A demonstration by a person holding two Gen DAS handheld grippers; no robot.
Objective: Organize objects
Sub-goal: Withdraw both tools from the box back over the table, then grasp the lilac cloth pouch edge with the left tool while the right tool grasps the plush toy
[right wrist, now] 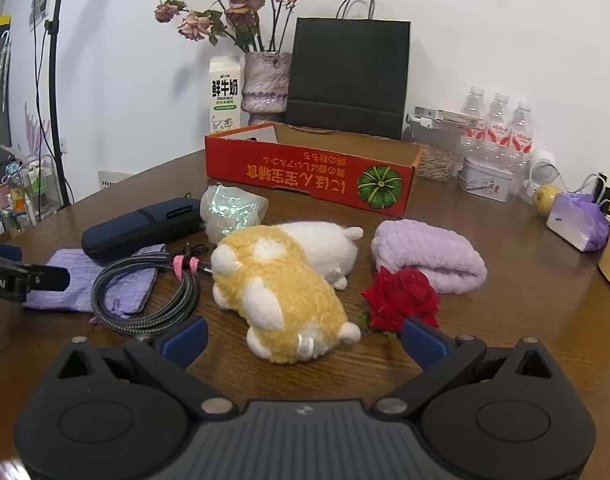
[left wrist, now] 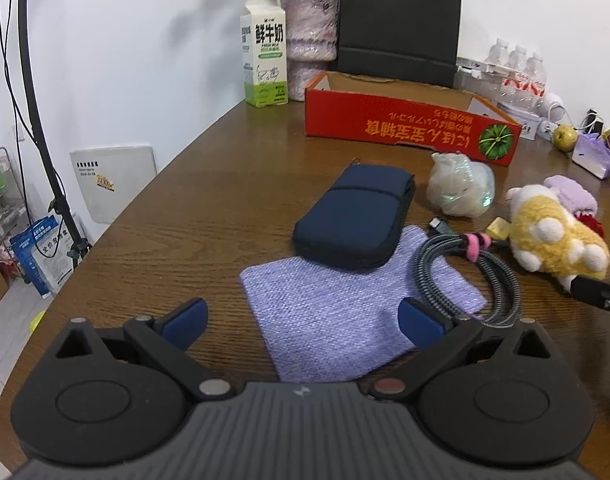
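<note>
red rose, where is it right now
In the right wrist view the red rose lies on the table just ahead of the right gripper's right finger, between the plush toy and the purple towel.

Wooden table [left wrist: 209, 216] holds red box [left wrist: 405, 128], plush toy [right wrist: 281, 292], cable [right wrist: 145, 300].

A navy zip-up fabric case [left wrist: 355, 216] is lying on the round wooden table [left wrist: 185, 216], its near end resting on a lilac knitted cloth [left wrist: 329, 320]. A coiled braided grey cable [left wrist: 477, 276] is overlapping that cloth's right side. Right of the cable, a yellow-and-white plush animal [right wrist: 281, 284] is lying, with a red artificial rose [right wrist: 401, 298] just beside it. Behind them all, an open red cardboard box [right wrist: 309, 172] is standing.
</note>
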